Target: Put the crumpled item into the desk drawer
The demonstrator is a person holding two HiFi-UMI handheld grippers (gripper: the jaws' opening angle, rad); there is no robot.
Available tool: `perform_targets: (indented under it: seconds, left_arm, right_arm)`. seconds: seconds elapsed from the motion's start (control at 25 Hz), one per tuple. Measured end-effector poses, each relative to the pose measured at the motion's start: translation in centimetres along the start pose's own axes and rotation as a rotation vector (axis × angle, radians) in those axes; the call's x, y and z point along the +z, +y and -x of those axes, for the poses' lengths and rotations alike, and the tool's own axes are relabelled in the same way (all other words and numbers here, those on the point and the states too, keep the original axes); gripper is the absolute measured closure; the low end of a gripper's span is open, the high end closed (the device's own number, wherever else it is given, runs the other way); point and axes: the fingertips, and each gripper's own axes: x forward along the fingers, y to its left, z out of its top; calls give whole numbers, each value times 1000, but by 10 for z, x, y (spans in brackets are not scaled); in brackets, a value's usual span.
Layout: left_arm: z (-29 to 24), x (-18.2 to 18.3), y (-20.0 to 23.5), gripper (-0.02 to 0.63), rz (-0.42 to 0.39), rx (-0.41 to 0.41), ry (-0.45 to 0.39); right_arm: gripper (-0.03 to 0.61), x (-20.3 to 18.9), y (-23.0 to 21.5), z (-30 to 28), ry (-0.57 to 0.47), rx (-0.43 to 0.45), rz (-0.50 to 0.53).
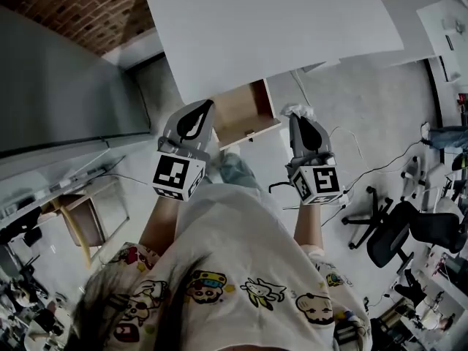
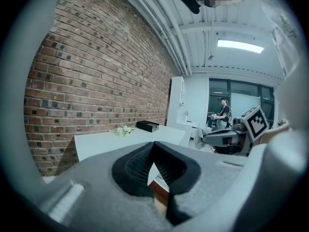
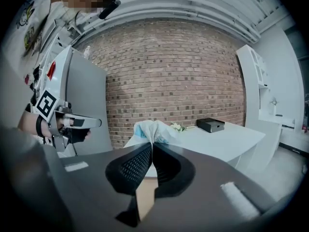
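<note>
Pinching one crumpled item, right claw; one drawer open.

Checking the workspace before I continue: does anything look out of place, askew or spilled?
Nothing looks spilled or damaged. Only the desk drawer stands open under the white desk, and the crumpled item is pinched in the right gripper.
</note>
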Motion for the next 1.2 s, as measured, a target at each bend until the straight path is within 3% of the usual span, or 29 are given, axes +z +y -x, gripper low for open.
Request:
perform_targets:
  seconds: [0.32,0.52,0.8,1.2]
  left_arm:
    - [-35,8,0,615,14,56,3]
    - [-41,6,2,615,16,59,17]
    - [-44,8,9,615,17,34,23]
    - [-47,-21,9,615,40,-12,79]
  right_arm:
    - [563,7,-35,-28,19,86,25]
    - [563,5,-40,-36,31,83,19]
    - [563,1,-33,-40,55,70,10]
    - [563,-38,-22,-56,140,76,-5]
